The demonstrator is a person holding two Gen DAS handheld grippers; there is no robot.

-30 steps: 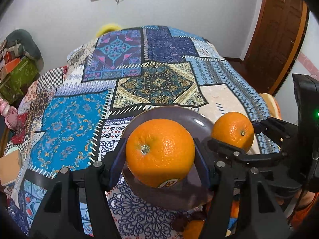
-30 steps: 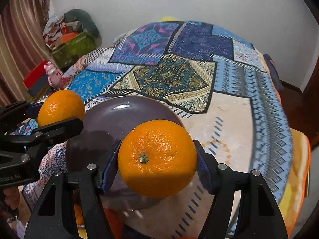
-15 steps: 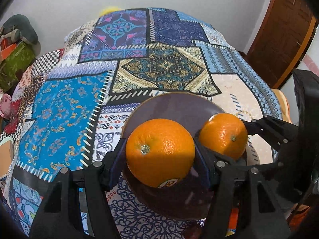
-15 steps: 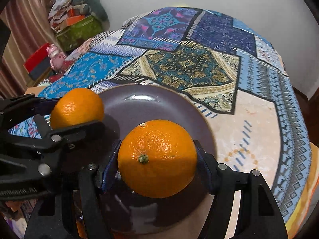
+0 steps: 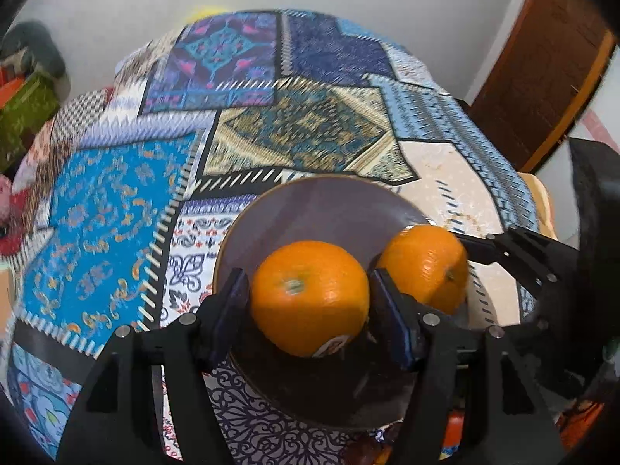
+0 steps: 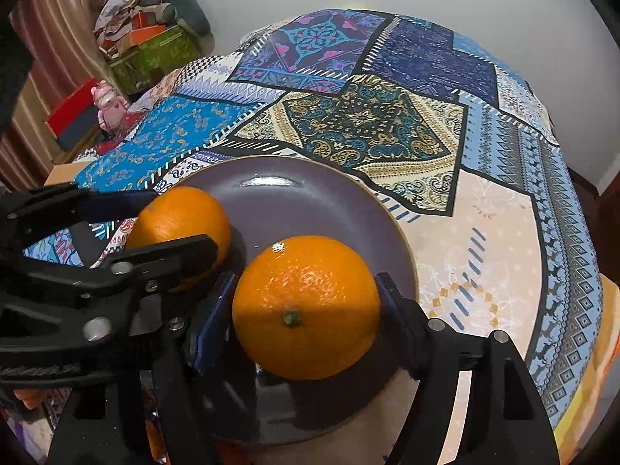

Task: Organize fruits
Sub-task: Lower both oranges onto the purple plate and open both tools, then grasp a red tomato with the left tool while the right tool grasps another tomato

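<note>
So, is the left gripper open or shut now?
Shut on the round orange fruit: the left gripper jaws press its sides above the dark purple plate.

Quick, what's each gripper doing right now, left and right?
Left gripper: shut on an orange, over the plate.
Right gripper: shut on the other orange, also over the plate.

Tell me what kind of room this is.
Probably a bedroom at home: a patchwork bedspread covers a wide bed-like surface, boxes and bundles pile in a corner, and a wooden door stands nearby.
</note>
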